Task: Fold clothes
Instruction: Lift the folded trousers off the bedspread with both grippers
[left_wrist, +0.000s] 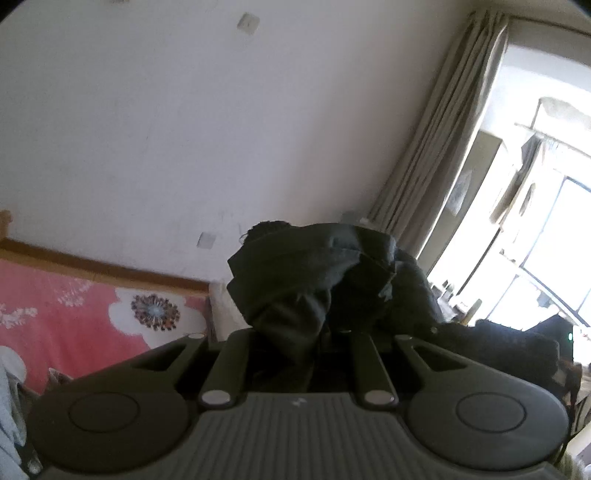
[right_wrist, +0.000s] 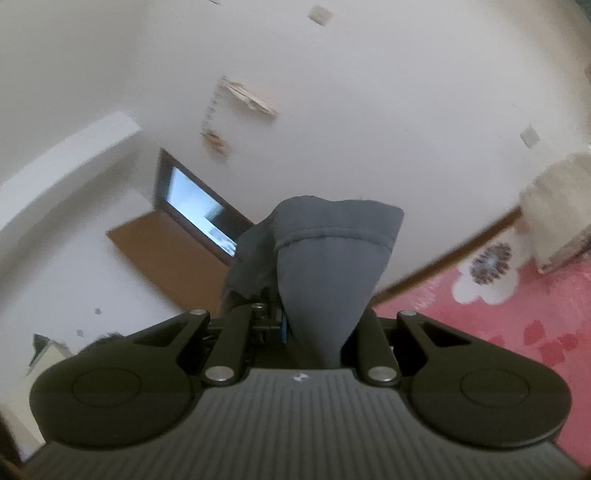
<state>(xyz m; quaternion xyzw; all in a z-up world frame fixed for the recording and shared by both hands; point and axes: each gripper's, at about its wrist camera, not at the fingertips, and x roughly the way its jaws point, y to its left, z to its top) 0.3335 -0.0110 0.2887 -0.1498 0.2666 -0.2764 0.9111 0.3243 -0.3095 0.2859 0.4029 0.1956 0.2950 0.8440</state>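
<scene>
- Left wrist view: we see the dark garment (left_wrist: 314, 273) bunched up in front of our left claw (left_wrist: 299, 332), raised against the white wall (left_wrist: 184, 129); the claw's fingertips are buried in the cloth, apparently clamped on it.
- In the right wrist view we see a grey hemmed end of the garment (right_wrist: 328, 258) standing up out of our right claw (right_wrist: 314, 321), which is pinched on the fabric.
- Below lies the pink floral bedspread (left_wrist: 74, 314), edged by a wooden bed frame (left_wrist: 110, 269).
- Farther out, we see a beige curtain (left_wrist: 443, 129) hanging beside a bright window (left_wrist: 554, 240), and a doorway (right_wrist: 195, 210) in the right wrist view.
</scene>
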